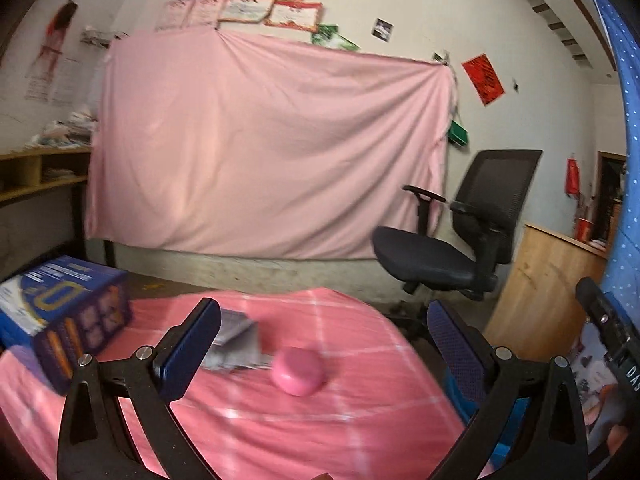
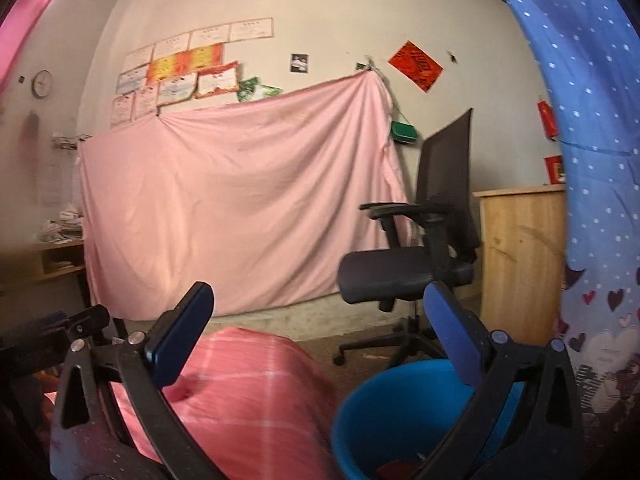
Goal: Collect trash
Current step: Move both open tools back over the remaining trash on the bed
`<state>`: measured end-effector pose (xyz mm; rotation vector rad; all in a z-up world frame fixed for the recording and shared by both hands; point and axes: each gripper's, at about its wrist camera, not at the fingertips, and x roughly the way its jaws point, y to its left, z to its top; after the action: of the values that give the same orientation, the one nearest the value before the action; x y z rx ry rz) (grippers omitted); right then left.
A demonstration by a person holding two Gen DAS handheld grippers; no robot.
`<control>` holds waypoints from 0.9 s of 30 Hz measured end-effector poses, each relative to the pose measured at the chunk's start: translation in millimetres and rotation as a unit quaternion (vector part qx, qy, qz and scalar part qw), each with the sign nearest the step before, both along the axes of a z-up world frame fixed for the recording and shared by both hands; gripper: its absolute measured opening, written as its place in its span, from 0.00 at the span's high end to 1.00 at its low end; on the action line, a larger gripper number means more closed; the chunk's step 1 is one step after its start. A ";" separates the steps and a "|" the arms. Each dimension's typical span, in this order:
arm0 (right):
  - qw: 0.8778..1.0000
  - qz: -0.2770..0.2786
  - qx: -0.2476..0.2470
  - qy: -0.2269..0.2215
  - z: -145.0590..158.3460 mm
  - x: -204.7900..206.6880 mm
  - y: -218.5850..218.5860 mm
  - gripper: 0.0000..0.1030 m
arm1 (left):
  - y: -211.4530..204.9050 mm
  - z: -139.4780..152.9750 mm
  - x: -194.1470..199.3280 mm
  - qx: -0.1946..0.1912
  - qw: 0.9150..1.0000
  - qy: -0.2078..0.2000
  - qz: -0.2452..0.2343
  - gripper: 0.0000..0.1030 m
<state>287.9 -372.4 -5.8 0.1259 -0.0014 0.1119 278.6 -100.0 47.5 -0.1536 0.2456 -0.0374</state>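
Both hand-held grippers are wide apart and hold nothing: the left hand-held gripper point(image 1: 324, 332) hangs over the pink checked counter point(image 1: 360, 412), where a round pink lump point(image 1: 298, 371) and grey crumpled paper point(image 1: 236, 340) lie; the right hand-held gripper point(image 2: 318, 334) hangs above the round blue plastic bucket point(image 2: 384, 420).

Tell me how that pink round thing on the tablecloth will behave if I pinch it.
The pink round thing looks puck-shaped with rounded edges, so it may roll or skid. Its smooth surface may slip between pads. It looks small, so probably light.
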 end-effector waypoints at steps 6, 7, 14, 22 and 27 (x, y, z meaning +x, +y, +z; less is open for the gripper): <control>0.999 0.034 -0.019 -0.018 2.7 -0.6 35.9 0.00 | 35.5 -2.7 -21.0 0.007 0.999 -0.017 0.047 0.02; 0.999 0.038 -0.021 -0.022 3.2 -0.5 40.8 0.00 | 40.2 -3.5 -24.1 0.011 0.998 -0.020 0.054 0.02; 0.997 0.070 -0.026 -0.020 0.5 7.1 71.4 0.00 | 67.8 -15.8 -39.2 0.038 0.995 -0.027 0.092 0.02; 0.993 0.104 -0.052 -0.001 -7.3 17.4 105.0 0.00 | 89.2 -31.9 -43.5 0.050 0.992 -0.024 0.109 0.02; 0.990 0.116 -0.073 0.019 -15.3 22.5 120.5 0.00 | 95.6 -41.2 -37.9 0.064 0.993 -0.012 0.103 0.02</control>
<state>310.4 -251.9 -21.0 -0.0191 0.0598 0.3408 240.7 -4.5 6.3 -0.0499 0.2063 0.1808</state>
